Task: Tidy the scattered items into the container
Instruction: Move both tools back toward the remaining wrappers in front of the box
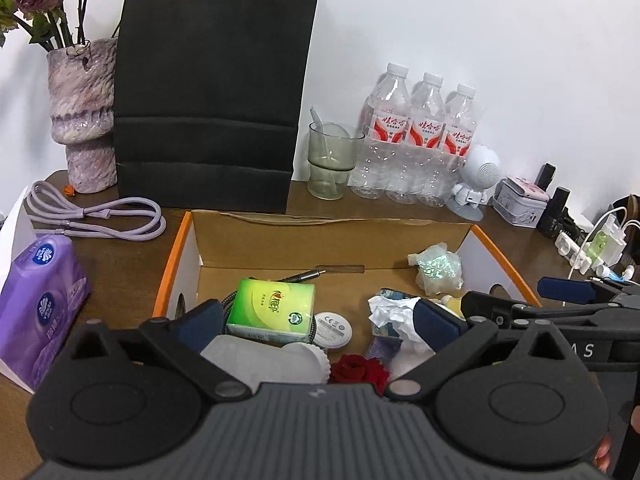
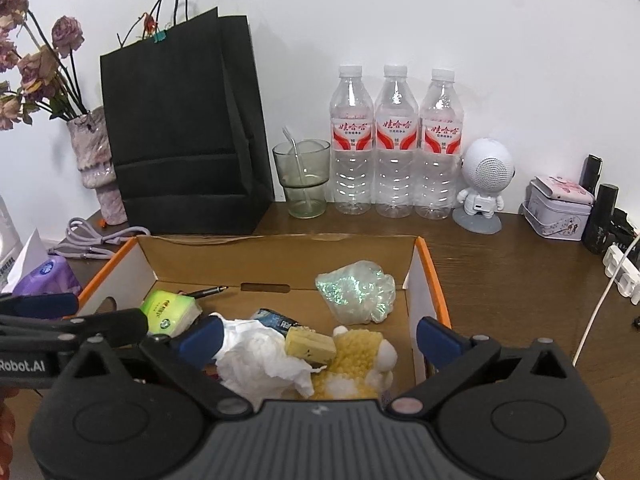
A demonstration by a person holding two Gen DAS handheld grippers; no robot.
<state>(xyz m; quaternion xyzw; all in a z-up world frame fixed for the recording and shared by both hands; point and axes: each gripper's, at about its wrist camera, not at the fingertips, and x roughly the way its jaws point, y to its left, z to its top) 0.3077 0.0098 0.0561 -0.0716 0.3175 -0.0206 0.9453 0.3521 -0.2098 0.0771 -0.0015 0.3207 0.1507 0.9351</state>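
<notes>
Most of the clutter, including a green tissue pack [image 1: 272, 308], crumpled paper [image 2: 260, 356] and a plush toy [image 2: 360, 360], is already gathered in the cardboard box [image 1: 320, 236] on the surface, over which the left gripper [image 1: 316, 320] and right gripper [image 2: 320, 340] are held with jaws spread apart and empty, so little is judged left.

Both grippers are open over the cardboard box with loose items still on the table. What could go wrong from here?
1. The left gripper and right gripper hang close together over the cardboard box; they might collide.
2. Reaching for the purple cable could knock the vase.
3. The crumpled tissue sits piled high and may spill out.
</notes>
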